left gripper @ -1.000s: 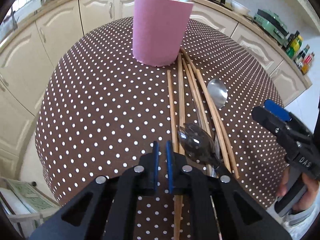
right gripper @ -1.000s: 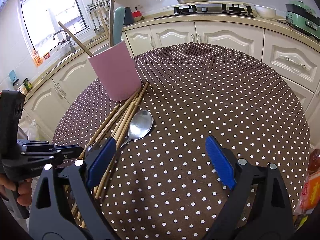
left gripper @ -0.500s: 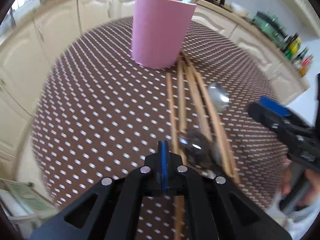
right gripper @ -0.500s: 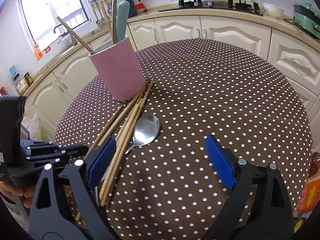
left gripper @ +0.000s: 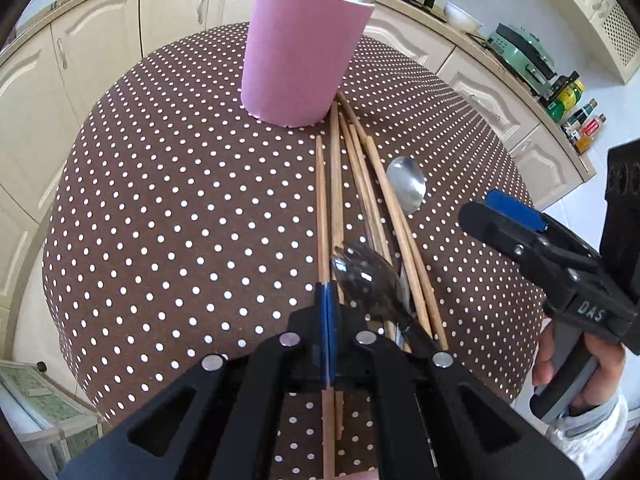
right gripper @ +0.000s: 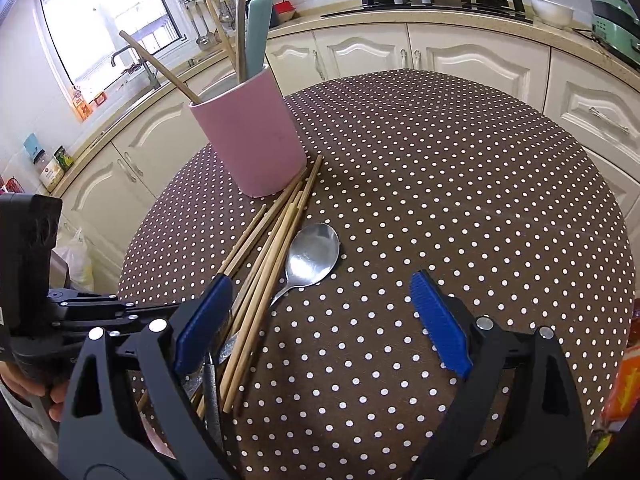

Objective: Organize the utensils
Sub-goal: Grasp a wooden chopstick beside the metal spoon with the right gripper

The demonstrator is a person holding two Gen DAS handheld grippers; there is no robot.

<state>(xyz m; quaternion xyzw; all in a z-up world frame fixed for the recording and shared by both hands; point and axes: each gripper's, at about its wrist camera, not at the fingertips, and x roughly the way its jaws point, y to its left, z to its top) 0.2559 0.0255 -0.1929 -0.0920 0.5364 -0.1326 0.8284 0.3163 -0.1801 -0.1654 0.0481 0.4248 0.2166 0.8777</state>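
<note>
A pink cup (left gripper: 304, 56) with chopsticks and a teal handle in it stands on the dotted table (left gripper: 160, 220). From its foot several wooden chopsticks (left gripper: 360, 184) fan out toward me. A shiny spoon (right gripper: 314, 252) lies face up beside them, and a second spoon (left gripper: 366, 280) rests on top of them. My left gripper (left gripper: 326, 292) is shut, its blue pads pressed flat together. Its tips sit right over the leftmost chopstick (left gripper: 320, 208), which runs on underneath; I see nothing pinched between the pads. My right gripper (right gripper: 320, 278) is wide open, just short of the shiny spoon and chopsticks.
A hand (left gripper: 580, 360) holds the right gripper at the table's right edge. Cream cabinets (right gripper: 472, 60) and a counter ring the round table, with bottles (left gripper: 580, 120) and a green appliance (left gripper: 520, 48) on it. An orange packet (right gripper: 620, 380) shows at the right rim.
The left jaws closed from a narrow gap to fully shut. The left gripper then slid slightly right, onto the line of the leftmost chopstick. The right gripper drifted left toward the utensils, still open.
</note>
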